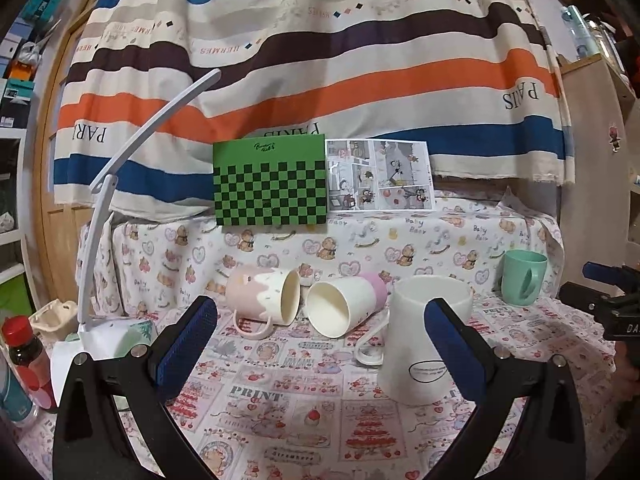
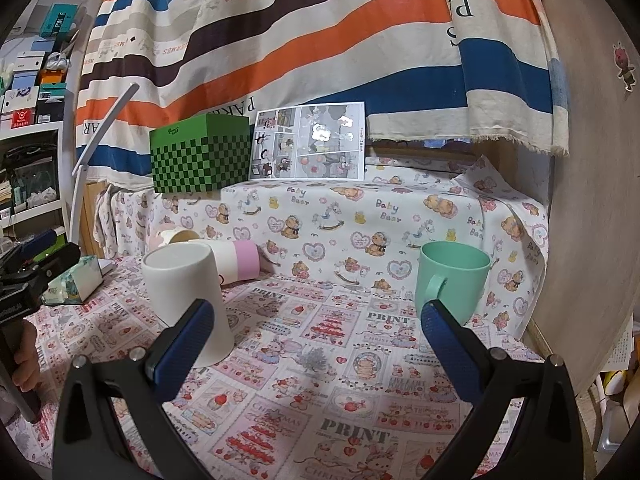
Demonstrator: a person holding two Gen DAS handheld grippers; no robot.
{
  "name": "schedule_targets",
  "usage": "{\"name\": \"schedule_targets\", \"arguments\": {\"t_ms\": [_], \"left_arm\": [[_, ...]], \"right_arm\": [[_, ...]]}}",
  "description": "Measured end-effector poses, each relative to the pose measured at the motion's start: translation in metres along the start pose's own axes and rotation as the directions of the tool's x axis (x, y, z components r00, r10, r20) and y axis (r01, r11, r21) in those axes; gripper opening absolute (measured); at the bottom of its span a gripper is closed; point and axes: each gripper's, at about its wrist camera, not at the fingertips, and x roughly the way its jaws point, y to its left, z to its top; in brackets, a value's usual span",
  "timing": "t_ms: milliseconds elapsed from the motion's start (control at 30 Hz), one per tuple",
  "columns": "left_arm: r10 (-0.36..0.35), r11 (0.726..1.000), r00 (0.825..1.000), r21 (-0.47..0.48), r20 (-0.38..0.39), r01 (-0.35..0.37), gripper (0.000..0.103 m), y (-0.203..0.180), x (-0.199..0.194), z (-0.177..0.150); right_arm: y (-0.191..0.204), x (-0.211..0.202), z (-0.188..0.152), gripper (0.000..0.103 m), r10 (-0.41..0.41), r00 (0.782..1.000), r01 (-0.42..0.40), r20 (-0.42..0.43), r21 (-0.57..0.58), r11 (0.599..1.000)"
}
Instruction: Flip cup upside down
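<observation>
Your left gripper (image 1: 320,344) is spread wide, gripping nothing, the white cup (image 1: 424,336) upright just ahead by its right finger. Your right gripper (image 2: 318,344) gapes too (nothing between its pads). Beyond it stands the green cup (image 2: 452,280), upright on the printed cloth (image 2: 320,360); two mugs (image 1: 304,304) lie toppled further back.

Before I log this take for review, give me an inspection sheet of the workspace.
Surface: printed tablecloth over the table.
Job's things: white cup base-up; green mug upright; pink mug and pink-banded cup on their sides.
Clutter: desk lamp, checkered box, comic sheet, red-capped bottle.
Grippers: left gripper and right gripper open, holding nothing.
Cables: nothing seen.
Surroundings: striped cloth backdrop, shelves at left.
</observation>
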Motion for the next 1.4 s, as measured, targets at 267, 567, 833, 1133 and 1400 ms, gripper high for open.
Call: {"name": "schedule_targets", "arguments": {"t_ms": [267,567,833,1133,1400], "left_arm": [[-0.001,1.000,1.000,-0.003,-0.011,0.001,0.103,0.0015,0.0019,-0.0009],[-0.003,1.000,1.000,0.006,0.001,0.003,0.103,-0.0002,-0.0004,-0.0008],[-0.001,1.000,1.000,0.009,0.010,0.001,0.103,-0.0013,-0.0021,-0.0006],[-0.001,1.000,1.000,0.008,0.009,0.001,0.103,-0.0015,-0.0022,-0.0007],[-0.002,1.000,1.000,0.008,0.010,0.002,0.103,-0.0012,-0.0023,-0.0006]], "right_arm": [[-0.0001,-0.0001,0.0001,0.103,0.000,1.000,0.000,0.000,-0.001,1.000],[-0.0002,-0.0003,0.0002,0.103,0.000,1.000,0.000,0.000,0.000,1.000],[-0.0001,-0.0002,0.0002,0.103,0.000,1.000,0.000,-0.001,0.000,1.000],[-0.0002,-0.0003,0.0004,0.103,0.000,1.000,0.000,-0.001,0.000,1.000],[-0.0004,-0.0002,0.0004,0.103,0.001,1.000,-0.001,-0.001,0.000,1.000]]}}
